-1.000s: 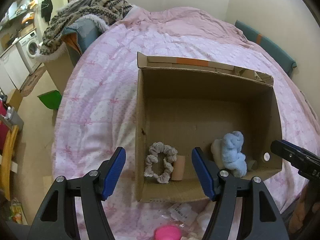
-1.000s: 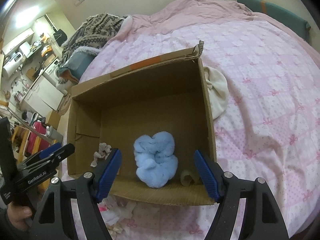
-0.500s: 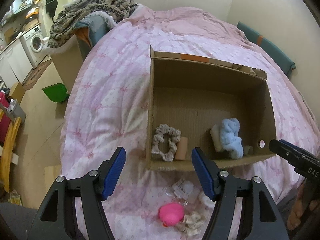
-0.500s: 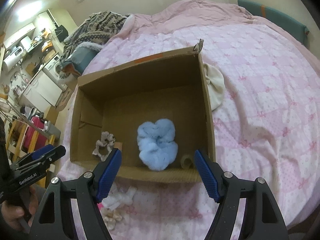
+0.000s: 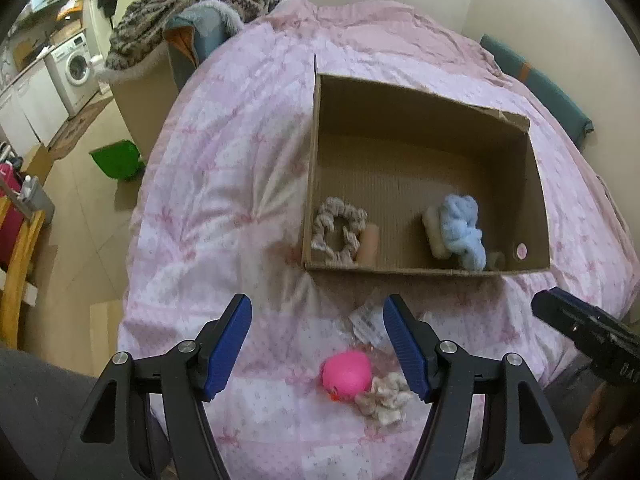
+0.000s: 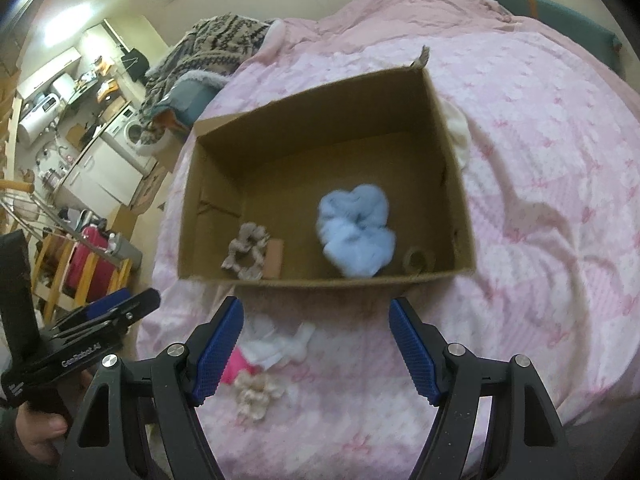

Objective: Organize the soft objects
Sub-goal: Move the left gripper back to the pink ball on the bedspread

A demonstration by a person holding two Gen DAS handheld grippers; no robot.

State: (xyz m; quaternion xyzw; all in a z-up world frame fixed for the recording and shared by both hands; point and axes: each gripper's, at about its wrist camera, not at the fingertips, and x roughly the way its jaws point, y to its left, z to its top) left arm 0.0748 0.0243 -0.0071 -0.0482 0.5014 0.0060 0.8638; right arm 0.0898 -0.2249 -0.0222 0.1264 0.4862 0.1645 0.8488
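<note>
An open cardboard box (image 5: 536,184) (image 6: 452,168) sits on the pink bed. Inside lie a beige scrunchie (image 5: 338,232) (image 6: 246,248), a small tan block (image 5: 368,244) (image 6: 274,258), a fluffy blue scrunchie (image 5: 462,228) (image 6: 356,234) and a small ring (image 6: 418,260). In front of the box lie a pink ball (image 5: 346,370) (image 6: 234,366), a cream scrunchie (image 5: 384,398) (image 6: 256,394) and a clear wrapper (image 5: 366,320) (image 6: 280,344). My left gripper (image 5: 318,346) is open and empty above the ball. My right gripper (image 6: 316,350) is open and empty above the bed in front of the box.
The pink quilt (image 5: 224,184) covers the bed. A white cloth (image 6: 458,132) lies by the box's right wall. A knitted blanket heap (image 5: 192,4) sits at the bed's far left. The floor, a green bin (image 5: 116,160) and a washing machine (image 5: 76,66) lie left.
Both grippers have pulled back from the box toward the bed's near edge. The pink ball, cream scrunchie and wrapper have come into view. Both stay open.
</note>
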